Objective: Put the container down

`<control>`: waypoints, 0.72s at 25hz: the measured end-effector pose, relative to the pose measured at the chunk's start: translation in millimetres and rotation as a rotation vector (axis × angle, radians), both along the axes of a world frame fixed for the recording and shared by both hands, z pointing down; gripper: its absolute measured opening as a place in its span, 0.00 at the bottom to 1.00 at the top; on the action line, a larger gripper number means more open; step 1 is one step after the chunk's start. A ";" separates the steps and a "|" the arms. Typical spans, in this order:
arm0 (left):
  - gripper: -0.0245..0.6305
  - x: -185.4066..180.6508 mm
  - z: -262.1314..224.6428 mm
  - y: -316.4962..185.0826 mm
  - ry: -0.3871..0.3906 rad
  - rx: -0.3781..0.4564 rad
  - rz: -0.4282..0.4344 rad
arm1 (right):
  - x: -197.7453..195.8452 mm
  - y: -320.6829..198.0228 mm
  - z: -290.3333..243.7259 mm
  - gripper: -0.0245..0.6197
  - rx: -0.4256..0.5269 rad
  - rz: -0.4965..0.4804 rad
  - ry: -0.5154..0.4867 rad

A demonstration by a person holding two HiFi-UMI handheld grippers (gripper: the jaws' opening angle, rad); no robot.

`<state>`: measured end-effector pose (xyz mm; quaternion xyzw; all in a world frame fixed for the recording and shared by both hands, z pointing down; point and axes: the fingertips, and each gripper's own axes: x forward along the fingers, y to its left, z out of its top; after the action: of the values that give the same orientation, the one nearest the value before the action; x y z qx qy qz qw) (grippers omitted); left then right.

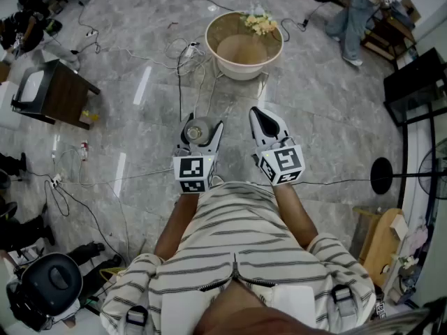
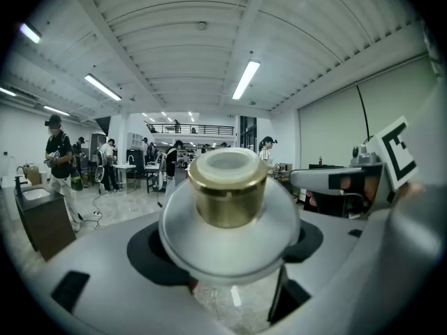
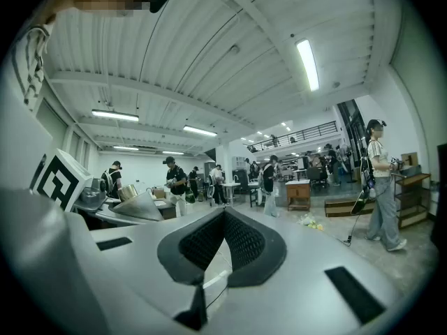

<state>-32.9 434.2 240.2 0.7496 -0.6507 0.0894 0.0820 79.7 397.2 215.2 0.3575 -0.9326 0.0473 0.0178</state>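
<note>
The container (image 1: 196, 130) is a clear glass jar with a gold neck and a pale cap. It hangs upright in the air in front of the person's striped shirt, high above the grey marble floor. My left gripper (image 1: 202, 124) is shut on it, jaws spread wide around its body. In the left gripper view the container (image 2: 227, 187) fills the middle and hides the fingertips. My right gripper (image 1: 262, 117) is just to its right, apart from it. Its black ribbed pads (image 3: 241, 239) meet with nothing between them.
A large round basin (image 1: 244, 44) with pale flowers (image 1: 260, 23) at its rim stands on the floor ahead. Cables (image 1: 185, 54) trail left of it. A dark side table (image 1: 59, 89) is at far left, a black stand base (image 1: 381, 175) at right, a person (image 1: 353, 19) at back right.
</note>
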 end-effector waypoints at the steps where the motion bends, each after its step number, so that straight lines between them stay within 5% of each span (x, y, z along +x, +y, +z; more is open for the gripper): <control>1: 0.54 -2.7 1.8 -0.3 -0.001 0.002 0.002 | -2.7 -0.5 1.7 0.05 0.002 0.003 -0.001; 18: 0.54 -33.5 17.1 -10.9 0.014 -0.011 0.059 | -26.0 -4.4 8.1 0.05 0.010 0.082 -0.012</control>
<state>-66.4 423.3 257.3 0.7687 -0.6271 0.0904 0.0880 53.7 392.7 223.3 0.3951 -0.9175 0.0454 0.0087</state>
